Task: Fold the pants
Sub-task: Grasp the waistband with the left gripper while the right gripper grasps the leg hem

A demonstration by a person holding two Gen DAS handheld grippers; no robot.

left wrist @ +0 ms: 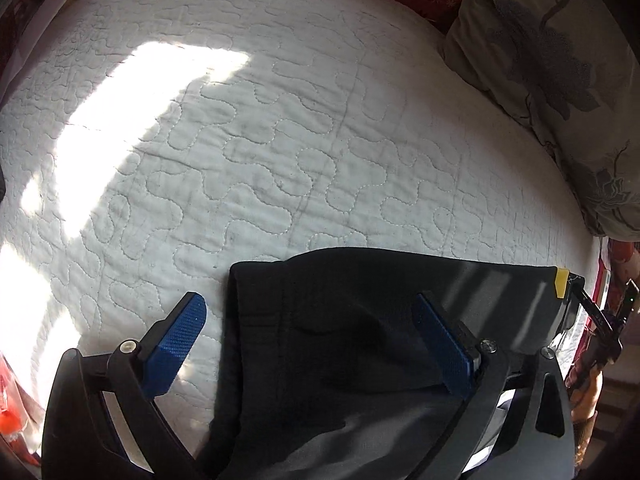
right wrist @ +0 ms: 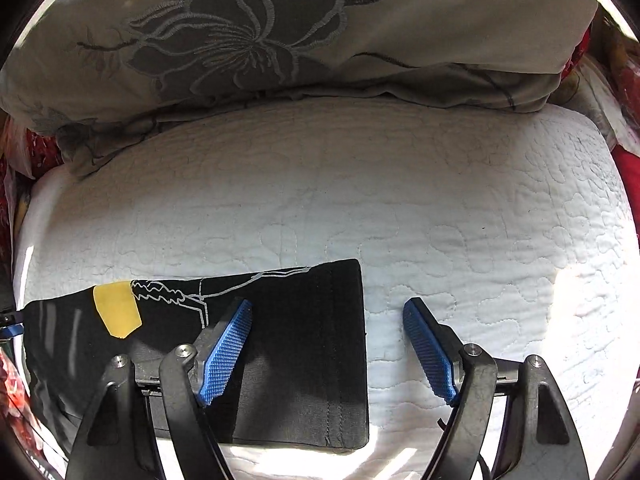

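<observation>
- The pants (right wrist: 304, 344) are seen as black, with thin white line drawing and a yellow patch (right wrist: 117, 314).
- The quilt (left wrist: 280, 140) is shown white, stitched in meandering loops.
- The pillow (right wrist: 280, 40) is coloured beige, with grey flowers.
- Blue textured pads (right wrist: 226, 350) are borne by black grippers.

- The pants (right wrist: 304, 344) are matt black cloth.
- The quilt (left wrist: 280, 152) is white stitched fabric, softly puckered.
- The pillow (right wrist: 280, 32) is smooth embroidered cloth.
- Gripper pads (right wrist: 226, 354) are knurled blue, rubbery-looking.
</observation>
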